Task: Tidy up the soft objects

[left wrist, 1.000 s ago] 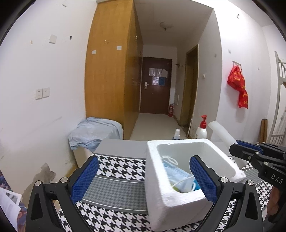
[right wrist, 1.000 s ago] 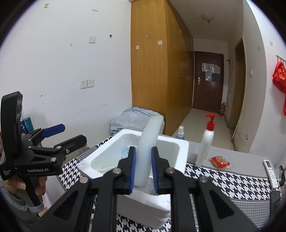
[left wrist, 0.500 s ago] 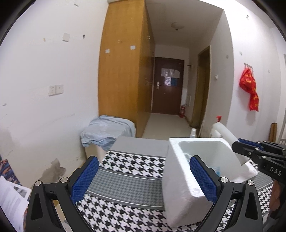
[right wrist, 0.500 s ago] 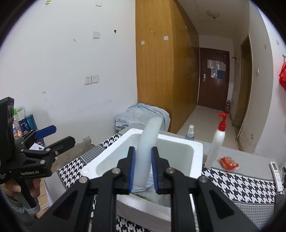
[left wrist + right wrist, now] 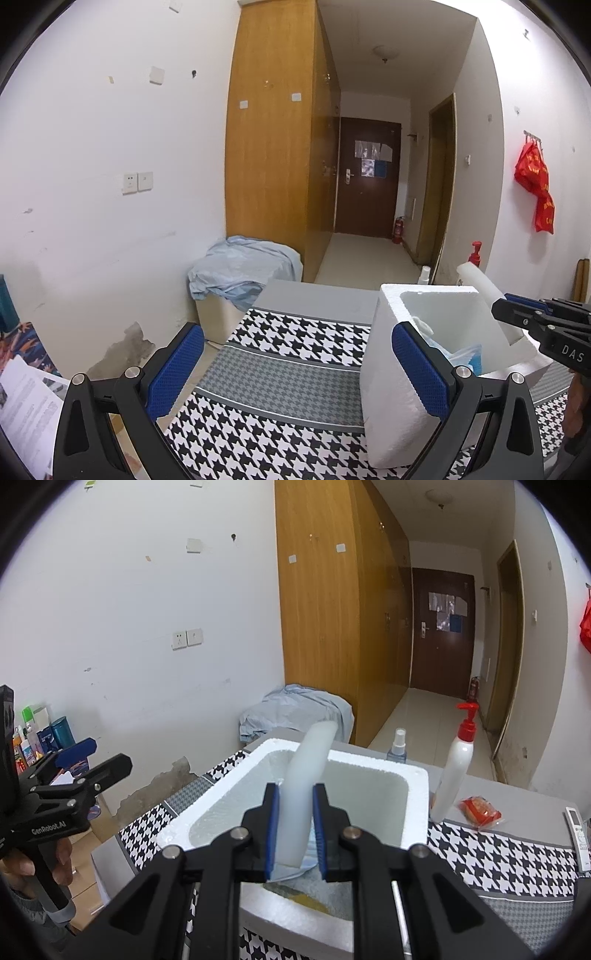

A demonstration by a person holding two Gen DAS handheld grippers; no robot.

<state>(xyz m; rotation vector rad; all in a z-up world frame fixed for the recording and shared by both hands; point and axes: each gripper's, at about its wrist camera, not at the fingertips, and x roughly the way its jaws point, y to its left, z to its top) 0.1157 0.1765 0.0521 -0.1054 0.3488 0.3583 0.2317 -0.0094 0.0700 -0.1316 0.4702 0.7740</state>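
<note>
The right gripper pinches a white foam strip between its fingers, its long axis rising up and away, arching over the foam box directly beyond and below. The left gripper, fingers spread and empty, hangs off to the box's left, farther from the strip.

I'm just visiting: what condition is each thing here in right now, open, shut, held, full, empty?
Left gripper: open, holding nothing.
Right gripper: shut on the white foam strip.
White foam strip: clamped, bending up over the box.
White styrofoam box: lidless, blue face masks inside.
White pump bottle with red top: upright on the table.
Small clear spray bottle: upright behind the box.
Dark brown door: closed.
</note>
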